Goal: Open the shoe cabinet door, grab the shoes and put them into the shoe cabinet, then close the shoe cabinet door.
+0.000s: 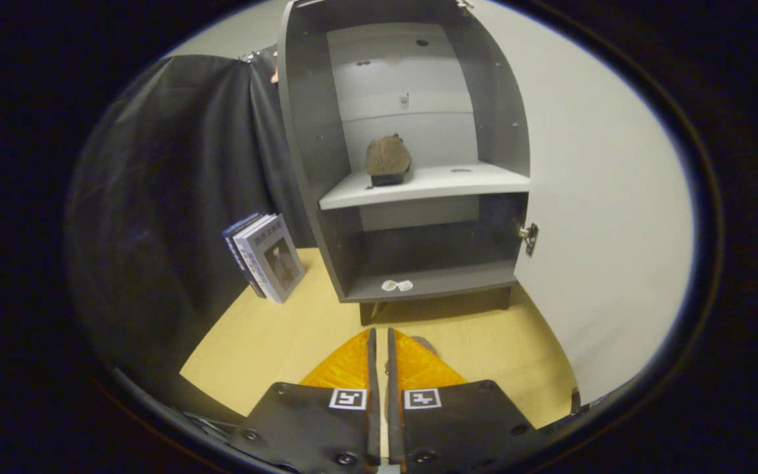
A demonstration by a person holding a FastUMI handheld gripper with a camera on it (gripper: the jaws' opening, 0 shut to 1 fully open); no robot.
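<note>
- The shoe (388, 159) sits on the middle shelf (426, 184) of the cabinet (412, 151), towards the back wall and a little left of the shelf's centre. It stands upright on its dark sole.
- The shoe's long axis appears to run front to back, into the cabinet, so you see one end of it. Whether that end is the toe or the heel cannot be told.
- The gripper (379, 342) is clenched, its fingers drawn almost together with a thin gap between them, and it grasps nothing. It points at the foot of the cabinet, well short of it, over the wooden floor (274, 342).
- A small rounded thing shows on the floor just beyond the fingertips. It is too hidden to name.
- The door (603, 217) stands swung wide open to the right of the cabinet, hung on the hinge (528, 237) at the cabinet's right edge. With a shoe shelved, the step in hand is judged to be closing it.
- To close it well, bring the gripper round to the far face of the door near its free edge, away from the hinge, and push in a steady arc until it meets the cabinet's left side.
- Keep the fingers clear of the shelf front as the door comes across.
- A stack of books (266, 255) leans against the black cloth left of the cabinet. The door's arc should not reach it.
- Two small pale tags (397, 286) lie on the cabinet's bottom shelf.
</note>
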